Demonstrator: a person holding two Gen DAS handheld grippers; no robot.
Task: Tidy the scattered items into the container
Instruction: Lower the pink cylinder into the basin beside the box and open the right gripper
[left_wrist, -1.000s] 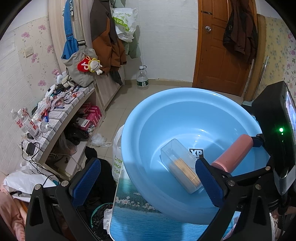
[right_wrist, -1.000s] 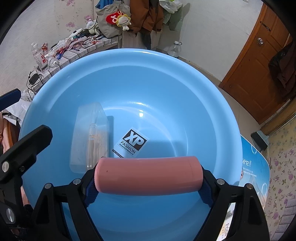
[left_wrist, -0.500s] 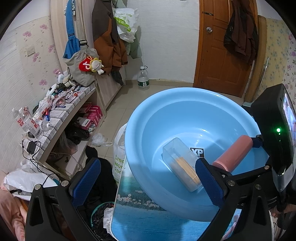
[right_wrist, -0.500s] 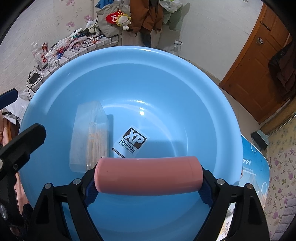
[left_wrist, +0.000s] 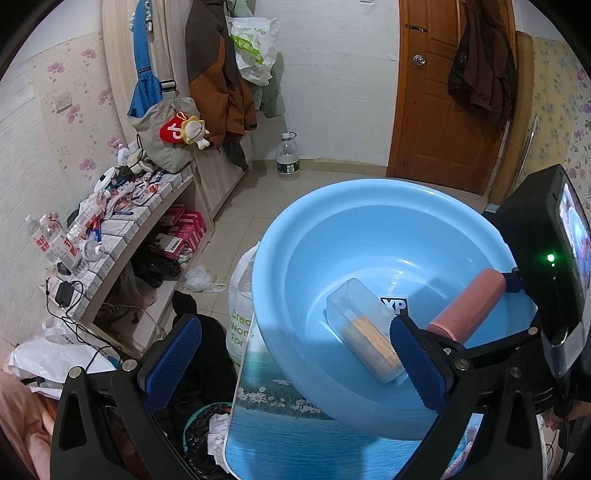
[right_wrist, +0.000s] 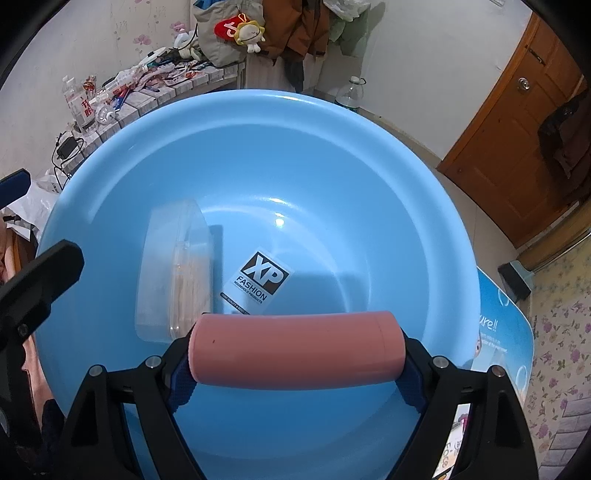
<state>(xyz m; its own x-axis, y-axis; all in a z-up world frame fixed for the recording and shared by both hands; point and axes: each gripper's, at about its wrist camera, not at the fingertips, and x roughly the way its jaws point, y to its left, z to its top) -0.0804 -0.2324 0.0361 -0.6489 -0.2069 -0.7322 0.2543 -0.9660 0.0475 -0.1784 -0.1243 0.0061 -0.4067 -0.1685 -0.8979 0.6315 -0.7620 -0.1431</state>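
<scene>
With the pink tube (right_wrist: 295, 349) clamped end to end between the blue pads of the right hand-held gripper (right_wrist: 295, 373), hanging over the near side of the blue basin (right_wrist: 443, 206), tilted down, presumably so an opening drops it inside and not on the rim. Lying crosswise, so likely to roll once let go. Already in the basin: clear box of sticks (left_wrist: 364, 326) beside the XP label (right_wrist: 261, 277); left hand-held gripper (left_wrist: 295, 365) spread wide and empty, off the basin's left edge, seemingly keeping clear.
</scene>
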